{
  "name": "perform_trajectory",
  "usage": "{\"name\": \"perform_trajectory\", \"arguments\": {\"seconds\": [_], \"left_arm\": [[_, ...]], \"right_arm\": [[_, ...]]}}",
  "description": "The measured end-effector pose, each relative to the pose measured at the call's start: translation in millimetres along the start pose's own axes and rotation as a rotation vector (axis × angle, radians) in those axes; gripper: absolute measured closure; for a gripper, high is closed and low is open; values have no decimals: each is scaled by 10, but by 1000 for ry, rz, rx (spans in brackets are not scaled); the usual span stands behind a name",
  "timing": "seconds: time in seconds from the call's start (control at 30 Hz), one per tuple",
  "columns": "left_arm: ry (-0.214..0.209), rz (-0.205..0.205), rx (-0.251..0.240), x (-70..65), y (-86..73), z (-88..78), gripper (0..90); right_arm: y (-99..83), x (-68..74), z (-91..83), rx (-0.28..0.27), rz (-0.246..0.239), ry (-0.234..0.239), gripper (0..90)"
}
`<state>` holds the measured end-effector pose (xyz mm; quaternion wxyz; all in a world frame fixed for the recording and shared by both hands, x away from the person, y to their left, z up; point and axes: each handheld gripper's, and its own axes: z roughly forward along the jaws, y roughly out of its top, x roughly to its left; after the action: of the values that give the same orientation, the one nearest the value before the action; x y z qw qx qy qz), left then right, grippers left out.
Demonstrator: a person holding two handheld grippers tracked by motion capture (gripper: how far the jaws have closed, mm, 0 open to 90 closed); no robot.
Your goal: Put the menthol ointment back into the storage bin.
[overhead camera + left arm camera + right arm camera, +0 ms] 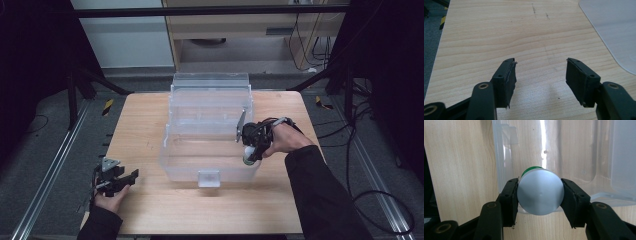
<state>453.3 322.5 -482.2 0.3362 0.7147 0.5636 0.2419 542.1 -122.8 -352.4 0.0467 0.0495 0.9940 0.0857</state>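
Observation:
A clear plastic storage box (172, 155) stands open in the middle of the wooden table, its lid tilted up behind. My right gripper (250, 152) is shut on a small bottle (540, 192) with a grey-white round end and a green band, held over the box's front right corner (499, 170). The bottle (248, 156) points down into the box. My left gripper (122, 180) rests near the table's front left, open, with bare wood between its jaws (540, 77).
The table (150, 125) has bare wood to the left and in front of the box. The box's frosted edge (614, 32) lies right of my left gripper. Cables and a metal frame surround the table on the floor.

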Motion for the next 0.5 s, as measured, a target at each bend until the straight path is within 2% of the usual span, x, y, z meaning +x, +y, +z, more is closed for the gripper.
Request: {"name": "perform_trajectory", "arguments": {"seconds": [0.5], "left_arm": [[0, 1, 0, -2, 1, 1, 408]], "right_arm": [[-58, -4, 119, 9, 8, 16, 504]]}}
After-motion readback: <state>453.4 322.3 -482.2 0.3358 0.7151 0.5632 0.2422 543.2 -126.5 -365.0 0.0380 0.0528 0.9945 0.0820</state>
